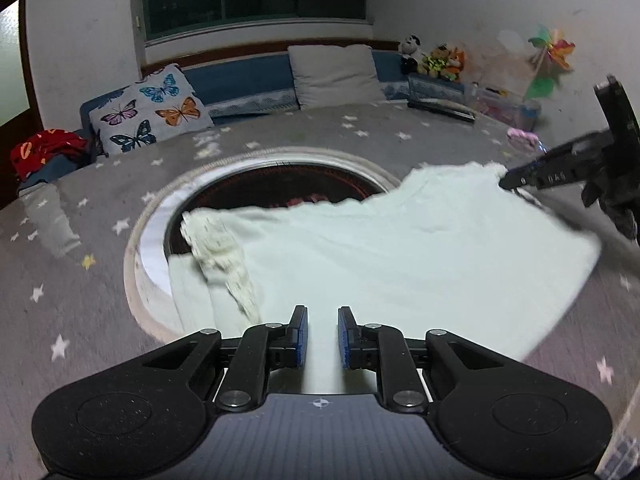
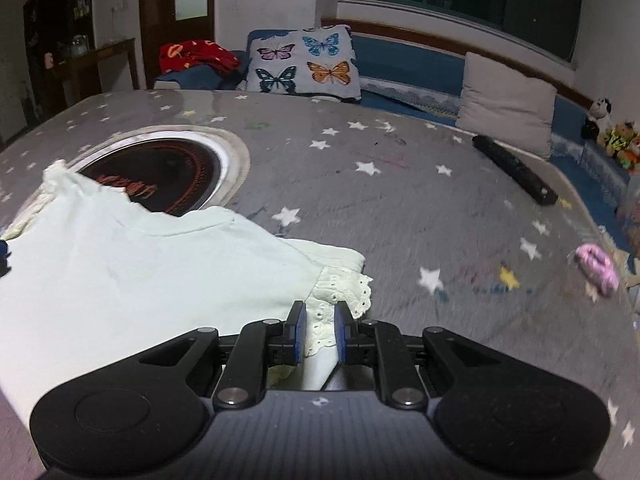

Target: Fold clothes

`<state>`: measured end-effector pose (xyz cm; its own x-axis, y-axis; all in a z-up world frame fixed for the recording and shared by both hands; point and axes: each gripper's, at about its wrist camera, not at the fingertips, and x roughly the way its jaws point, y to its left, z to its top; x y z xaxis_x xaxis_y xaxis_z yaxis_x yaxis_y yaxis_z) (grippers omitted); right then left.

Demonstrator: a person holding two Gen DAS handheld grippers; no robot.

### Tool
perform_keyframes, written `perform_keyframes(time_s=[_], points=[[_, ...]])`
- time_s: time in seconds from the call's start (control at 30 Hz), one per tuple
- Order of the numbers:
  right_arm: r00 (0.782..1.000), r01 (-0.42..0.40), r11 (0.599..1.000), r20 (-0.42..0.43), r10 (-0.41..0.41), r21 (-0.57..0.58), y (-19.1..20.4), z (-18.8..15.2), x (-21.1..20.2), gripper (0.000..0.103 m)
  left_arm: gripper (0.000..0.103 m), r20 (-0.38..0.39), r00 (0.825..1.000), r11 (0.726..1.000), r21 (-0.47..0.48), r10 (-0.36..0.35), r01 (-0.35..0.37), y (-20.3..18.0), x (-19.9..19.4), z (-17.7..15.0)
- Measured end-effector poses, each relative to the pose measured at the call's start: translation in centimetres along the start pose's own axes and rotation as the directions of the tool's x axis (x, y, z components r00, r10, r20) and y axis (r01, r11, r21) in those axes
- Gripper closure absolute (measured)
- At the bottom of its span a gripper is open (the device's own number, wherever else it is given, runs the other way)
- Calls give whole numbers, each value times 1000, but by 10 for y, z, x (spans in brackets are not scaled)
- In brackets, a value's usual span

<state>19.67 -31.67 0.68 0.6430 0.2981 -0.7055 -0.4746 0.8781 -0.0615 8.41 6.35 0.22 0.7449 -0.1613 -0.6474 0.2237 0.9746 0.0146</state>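
Observation:
A pale white garment (image 1: 400,248) lies spread over the grey star-patterned table cover (image 1: 80,248), with part of it over the round stove inset (image 1: 280,184). My left gripper (image 1: 322,336) is shut on its near edge, and fabric runs between the blue pads. A lace sleeve (image 1: 224,256) lies folded at the left. In the right wrist view my right gripper (image 2: 320,332) is shut on the other lace sleeve (image 2: 344,292) at the corner of the garment (image 2: 140,272). The left wrist view shows the right gripper (image 1: 506,182) lifting that far right corner.
A long black object (image 2: 516,176) and a pink item (image 2: 596,268) lie on the cover to the right. Behind the table are a butterfly pillow (image 1: 148,108), a grey pillow (image 1: 336,74), plush toys (image 1: 436,60) and a red cloth (image 1: 44,150) on a blue bench.

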Motion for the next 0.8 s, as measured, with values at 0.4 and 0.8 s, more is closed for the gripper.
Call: perform_keyframes(time_s=[0.4,0.8], points=[[999,-40,999,-2,40,-7,5,17,11,85,85,-48,992,991,-64,115,-118,41,51,30],[998,-61,998,-3,61,5,4,26,20,84,85,14,997,994,-82,76,-75,37,44,48]])
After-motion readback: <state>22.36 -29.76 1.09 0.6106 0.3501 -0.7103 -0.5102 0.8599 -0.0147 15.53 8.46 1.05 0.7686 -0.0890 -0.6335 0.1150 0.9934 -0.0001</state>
